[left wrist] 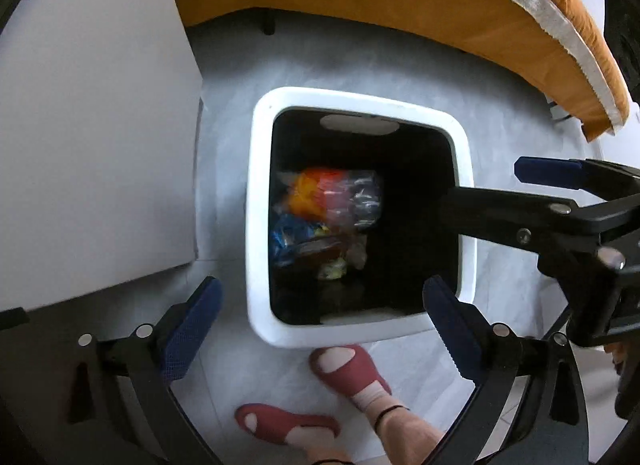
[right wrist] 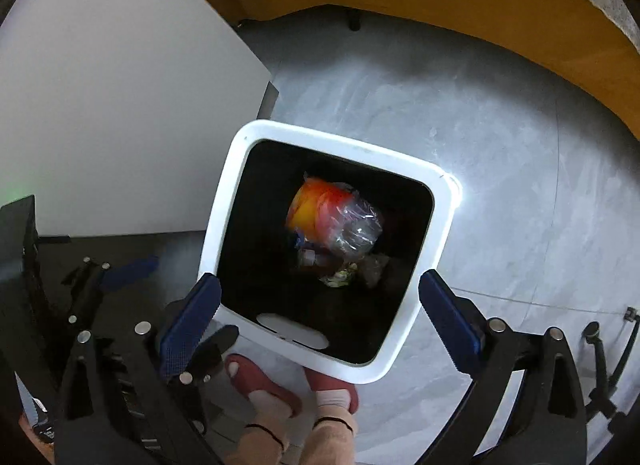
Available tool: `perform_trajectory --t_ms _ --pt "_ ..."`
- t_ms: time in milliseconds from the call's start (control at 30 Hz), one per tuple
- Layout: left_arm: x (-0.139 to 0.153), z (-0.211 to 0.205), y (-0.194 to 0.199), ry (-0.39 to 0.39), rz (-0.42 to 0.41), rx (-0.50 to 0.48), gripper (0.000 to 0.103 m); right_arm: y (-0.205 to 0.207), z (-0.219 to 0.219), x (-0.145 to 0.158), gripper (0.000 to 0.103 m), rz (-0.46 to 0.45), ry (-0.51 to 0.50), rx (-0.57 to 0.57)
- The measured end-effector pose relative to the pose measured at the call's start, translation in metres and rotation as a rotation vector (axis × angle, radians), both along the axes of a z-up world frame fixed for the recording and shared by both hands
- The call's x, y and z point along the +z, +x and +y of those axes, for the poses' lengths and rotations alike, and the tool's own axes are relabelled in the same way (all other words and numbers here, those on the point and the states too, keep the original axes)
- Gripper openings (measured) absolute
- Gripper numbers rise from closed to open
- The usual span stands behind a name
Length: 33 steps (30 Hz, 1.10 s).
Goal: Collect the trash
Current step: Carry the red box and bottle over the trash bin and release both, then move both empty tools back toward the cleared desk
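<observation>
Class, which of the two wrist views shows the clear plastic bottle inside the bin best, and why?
The right wrist view: the clear plastic bottle lies near the middle of the open white bin, sharp and unobstructed. In the left wrist view the bottle is blurrier and sits off to one side among the other trash.

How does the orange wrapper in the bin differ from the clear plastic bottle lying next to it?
The orange wrapper is opaque and brightly coloured; the clear plastic bottle is see-through with pale glints. The orange wrapper looks soft and bunched, while the clear plastic bottle keeps a ribbed, rounded body. In the right wrist view the wrapper lies left of the bottle. Both lie inside the white-rimmed bin on top of other trash, with neither gripper holding them.
</observation>
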State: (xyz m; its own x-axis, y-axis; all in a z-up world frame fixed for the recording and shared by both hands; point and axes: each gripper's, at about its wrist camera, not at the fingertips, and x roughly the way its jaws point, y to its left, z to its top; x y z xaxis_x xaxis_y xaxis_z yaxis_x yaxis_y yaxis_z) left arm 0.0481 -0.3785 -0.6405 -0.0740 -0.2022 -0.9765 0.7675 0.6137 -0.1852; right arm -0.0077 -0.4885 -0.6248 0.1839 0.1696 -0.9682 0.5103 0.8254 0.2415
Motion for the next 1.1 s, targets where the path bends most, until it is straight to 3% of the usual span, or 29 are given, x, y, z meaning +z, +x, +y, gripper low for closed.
perform_trajectory --t_ms 233,500,867,1100 --pt "0.033 0.013 0.002 -0.011 0.002 0.052 0.098 0.002 0.018 0.024 0.099 -0.008 -0.015 0.033" --pt "0.100 0.019 -0.006 -0.060 -0.037 0.083 0.098 -0.004 0.020 0.094 0.099 -0.057 -0.027 0.010" --pt "0.267 0.024 -0.021 -0.244 -0.146 0.140 0.098 -0.045 0.010 0.250 0.099 -0.243 -0.107 -0.055" --pt "0.358 0.031 -0.036 -0.339 -0.234 0.148 0.098 -0.056 0.010 0.343 0.099 -0.375 -0.136 -0.045"
